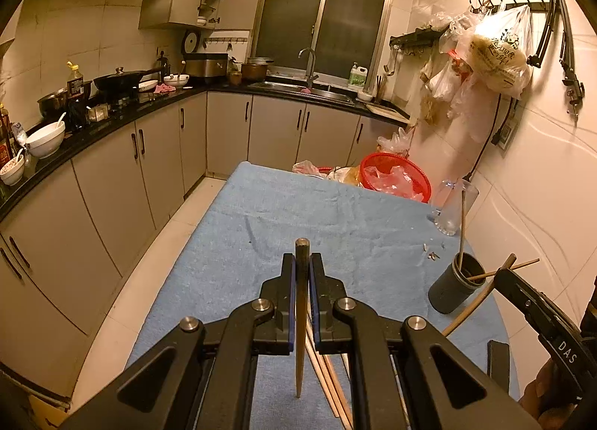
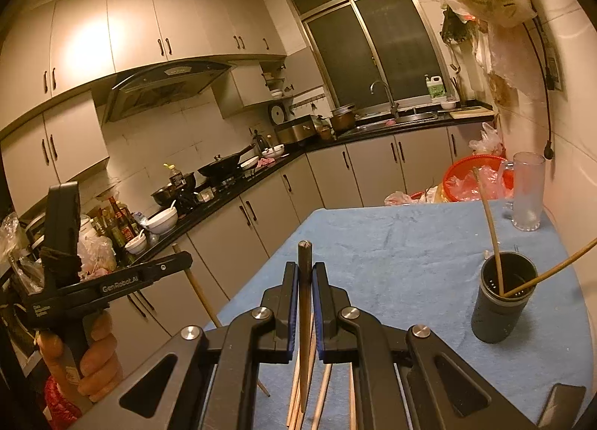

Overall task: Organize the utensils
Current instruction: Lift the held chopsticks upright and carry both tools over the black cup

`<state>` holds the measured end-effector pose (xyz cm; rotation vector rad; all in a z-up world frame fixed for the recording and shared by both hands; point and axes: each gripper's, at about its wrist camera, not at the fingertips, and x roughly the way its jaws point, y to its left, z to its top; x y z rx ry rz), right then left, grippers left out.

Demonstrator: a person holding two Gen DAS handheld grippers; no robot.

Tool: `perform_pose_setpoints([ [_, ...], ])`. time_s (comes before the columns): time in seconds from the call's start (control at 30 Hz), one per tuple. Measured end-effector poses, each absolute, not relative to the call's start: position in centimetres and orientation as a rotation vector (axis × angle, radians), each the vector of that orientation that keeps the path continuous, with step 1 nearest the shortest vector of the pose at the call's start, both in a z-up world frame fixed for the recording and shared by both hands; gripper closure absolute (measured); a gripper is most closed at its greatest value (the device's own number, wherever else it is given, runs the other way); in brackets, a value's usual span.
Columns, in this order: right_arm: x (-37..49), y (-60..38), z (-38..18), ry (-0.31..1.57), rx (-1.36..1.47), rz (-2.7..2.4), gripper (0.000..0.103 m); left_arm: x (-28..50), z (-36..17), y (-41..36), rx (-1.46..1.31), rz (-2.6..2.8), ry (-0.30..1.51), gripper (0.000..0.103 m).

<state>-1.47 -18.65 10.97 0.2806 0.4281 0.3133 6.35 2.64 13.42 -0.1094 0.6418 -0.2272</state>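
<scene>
A table draped in a blue cloth (image 1: 335,213) filled the middle of both wrist views, with the kitchen counter (image 1: 123,120) curving along its left side and the sink (image 1: 309,88) under the dark window. At the far end of the table sat a red basket (image 1: 395,176) stuffed with plastic bags, and just beside it, against the wall, a clear glass mug (image 2: 528,191).

Nearer, on the right side of the cloth, stood the dark cylindrical holder (image 2: 498,299) — two chopsticks already leaned inside it, one nearly upright, one slanting out to the right.

The left gripper (image 1: 302,262) was clenched on a single chopstick (image 1: 301,318), whose dark blunt end poked up just past the fingertips while its pale point hung below. The right gripper (image 2: 305,269) was likewise clamped on its own chopstick (image 2: 305,318), held upright the same way.

Beneath both grippers, loose chopsticks (image 2: 321,400) lay bundled on the cloth at the near edge. A person's hand (image 2: 97,359) gripped the left gripper's handle.
</scene>
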Motion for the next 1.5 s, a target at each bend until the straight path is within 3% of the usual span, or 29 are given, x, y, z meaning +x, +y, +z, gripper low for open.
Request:
perform_pose_setpoints([
  [0.67,-4.9,-25.3,16.3,0.273,0.315,0.187,0.095,6.3,17.6,-1.0,-0.105,-0.364,0.628,0.096],
  [1.5,-4.5,-36.9,23.5,0.129,0.354,0.0,0.095,10.7,24.0,-14.2,-0.105,-0.571,0.607,0.096],
])
